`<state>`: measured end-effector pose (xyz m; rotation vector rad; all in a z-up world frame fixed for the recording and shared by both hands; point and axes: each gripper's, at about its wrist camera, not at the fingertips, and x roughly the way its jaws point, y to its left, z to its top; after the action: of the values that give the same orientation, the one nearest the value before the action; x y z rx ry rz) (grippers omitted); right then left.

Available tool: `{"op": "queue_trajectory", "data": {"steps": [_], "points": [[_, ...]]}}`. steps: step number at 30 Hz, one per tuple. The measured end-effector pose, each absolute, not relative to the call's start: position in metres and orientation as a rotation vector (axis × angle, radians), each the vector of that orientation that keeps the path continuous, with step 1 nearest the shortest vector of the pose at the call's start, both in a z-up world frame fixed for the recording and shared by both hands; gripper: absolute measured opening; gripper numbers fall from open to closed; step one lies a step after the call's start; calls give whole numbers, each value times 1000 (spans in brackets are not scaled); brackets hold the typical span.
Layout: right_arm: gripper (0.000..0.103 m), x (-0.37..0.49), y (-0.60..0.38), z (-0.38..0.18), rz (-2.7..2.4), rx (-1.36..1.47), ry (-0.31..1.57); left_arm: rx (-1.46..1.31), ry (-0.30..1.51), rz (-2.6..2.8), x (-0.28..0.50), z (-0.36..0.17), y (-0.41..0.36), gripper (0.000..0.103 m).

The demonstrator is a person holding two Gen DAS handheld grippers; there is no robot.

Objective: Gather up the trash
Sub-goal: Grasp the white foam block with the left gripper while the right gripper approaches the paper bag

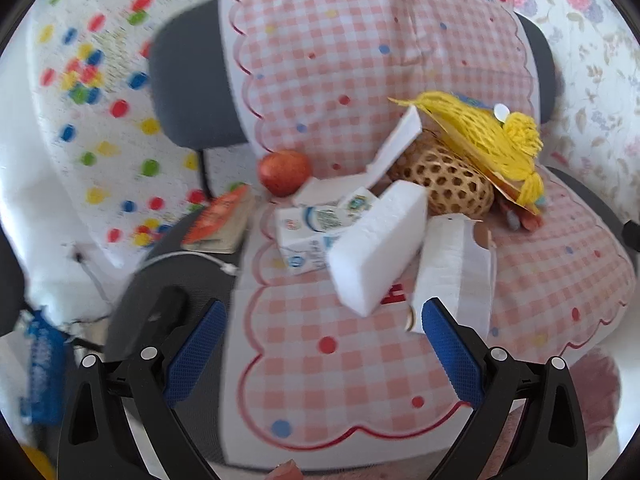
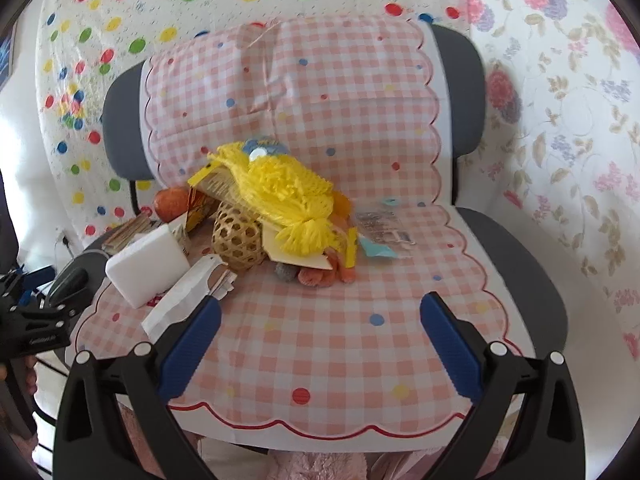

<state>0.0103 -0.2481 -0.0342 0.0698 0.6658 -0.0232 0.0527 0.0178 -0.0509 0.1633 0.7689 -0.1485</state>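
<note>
A chair (image 2: 516,264) with a pink checked cover (image 2: 320,340) fills the middle of the frame. The right tool (image 2: 320,344) sits at the bottom, its two blue fingers (image 2: 192,344) wide apart with nothing between them. On the seat, left of the middle, lies a pile: a white foam block (image 2: 146,270), a torn white paper bag (image 2: 184,300), a woven ball (image 2: 236,242) and a yellow yarn doll (image 2: 280,196) (it lies on top). A clear plastic wrapper (image 2: 384,228) lies just right of the pile. The left tool (image 2: 32,320) peeks in at the left edge.
</note>
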Motion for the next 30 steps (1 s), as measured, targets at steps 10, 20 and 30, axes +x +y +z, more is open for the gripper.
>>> {"op": "queue_trajectory", "data": {"steps": [10, 20, 30], "points": [[97, 30, -236, -52, -7, 24, 743, 124, 782, -232, 100, -70, 15, 94], [97, 37, -226, -60, 5, 6, 775, 80, 840, -363, 121, -82, 8, 52], [97, 26, -217, -59, 25, 1, 767, 69, 790, -398, 90, -66, 10, 37]]}}
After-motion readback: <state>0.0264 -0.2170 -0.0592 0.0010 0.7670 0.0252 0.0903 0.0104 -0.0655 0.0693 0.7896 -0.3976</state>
